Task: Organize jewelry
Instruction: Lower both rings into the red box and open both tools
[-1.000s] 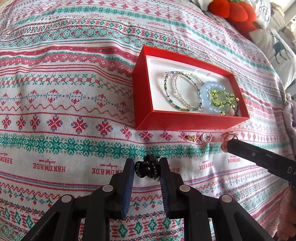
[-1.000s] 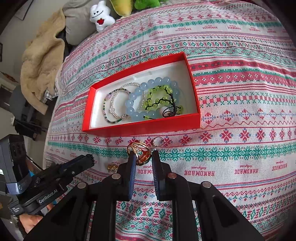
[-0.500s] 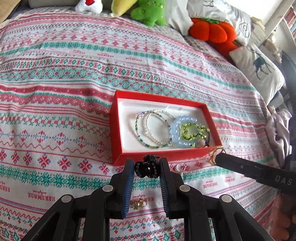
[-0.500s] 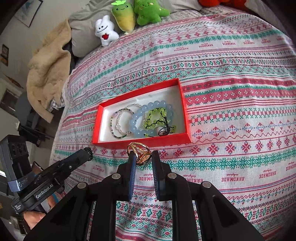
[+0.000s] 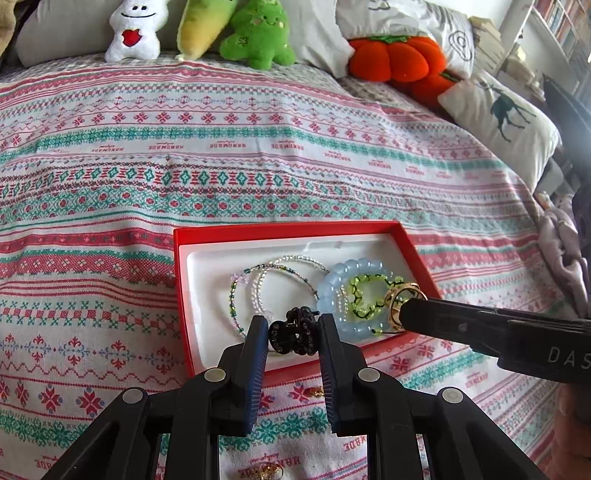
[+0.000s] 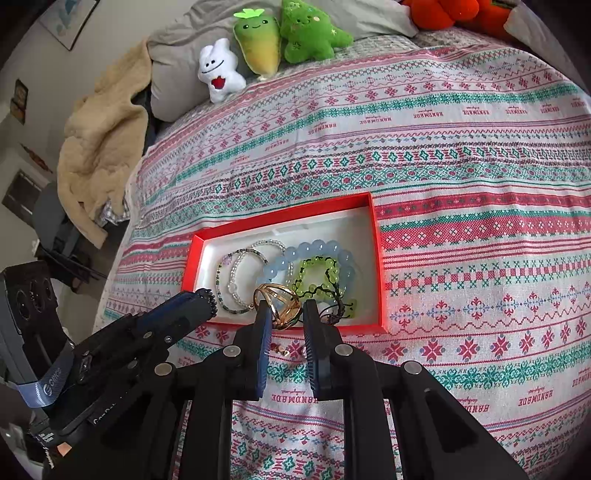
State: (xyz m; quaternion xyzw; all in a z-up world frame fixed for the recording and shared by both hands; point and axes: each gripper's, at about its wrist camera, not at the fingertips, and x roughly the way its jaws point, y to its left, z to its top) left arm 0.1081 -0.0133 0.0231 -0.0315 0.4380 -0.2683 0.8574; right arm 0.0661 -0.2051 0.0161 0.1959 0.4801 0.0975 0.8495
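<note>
A red box [image 5: 179, 273] [image 6: 377, 236] with a white lining lies on the patterned bedspread. It holds thin beaded bracelets [image 5: 258, 288] [image 6: 236, 273], a pale blue bead bracelet [image 5: 332, 295] [image 6: 314, 249] and a green bead bracelet [image 5: 369, 295] [image 6: 317, 273]. My left gripper [image 5: 293, 332] is shut on a small black hair claw clip [image 5: 293, 334], above the box's near edge. My right gripper [image 6: 284, 314] is shut on a gold ring [image 6: 280, 302] [image 5: 400, 299], above the box's near right corner.
Small gold pieces lie on the bedspread in front of the box [image 5: 314, 392] [image 5: 267, 470] [image 6: 280, 349]. Plush toys [image 5: 258, 33] [image 6: 258, 40], an orange pumpkin cushion [image 5: 399, 59] and pillows line the far side. A beige blanket [image 6: 99, 140] hangs at the left.
Both grippers have risen and moved forward over the box's near edge, each still holding its item. The bedspread and box now look farther below.
</note>
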